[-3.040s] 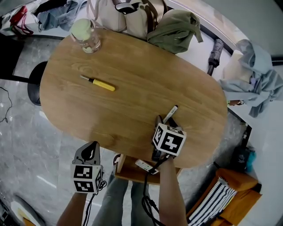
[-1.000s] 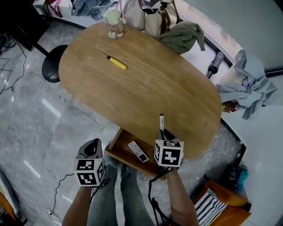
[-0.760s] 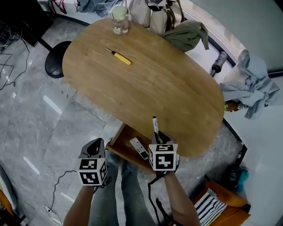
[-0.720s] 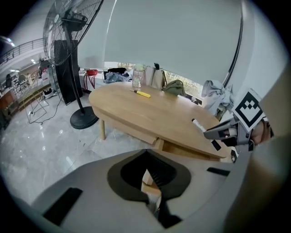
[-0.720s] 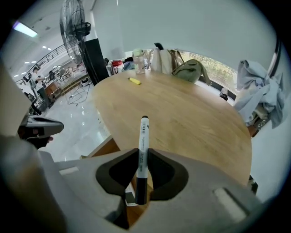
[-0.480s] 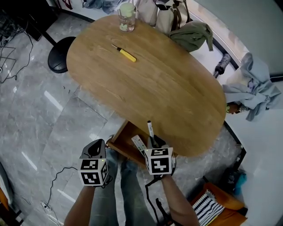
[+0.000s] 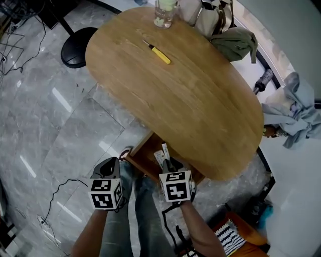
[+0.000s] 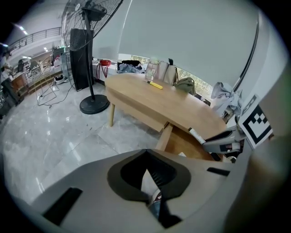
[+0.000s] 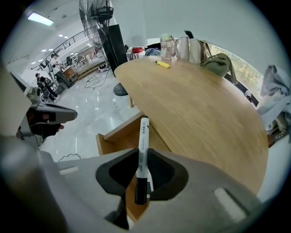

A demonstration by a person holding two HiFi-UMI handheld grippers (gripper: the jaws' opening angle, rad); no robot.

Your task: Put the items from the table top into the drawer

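My right gripper is shut on a white marker with a black cap and hangs over the open wooden drawer under the near edge of the oval table. In the right gripper view the marker stands upright between the jaws, with the drawer behind it. A white remote-like item lies in the drawer. A yellow-handled tool and a glass jar are at the table's far end. My left gripper is shut on nothing, left of the drawer above the floor.
A black stool stands left of the table. Bags and a green jacket sit at the far end, loose clothes at the right. A standing fan is across the floor. The person's legs are below the drawer.
My right gripper has carried the marker off the table's near edge, down and left over the open drawer. My left gripper has drifted slightly and stays shut.
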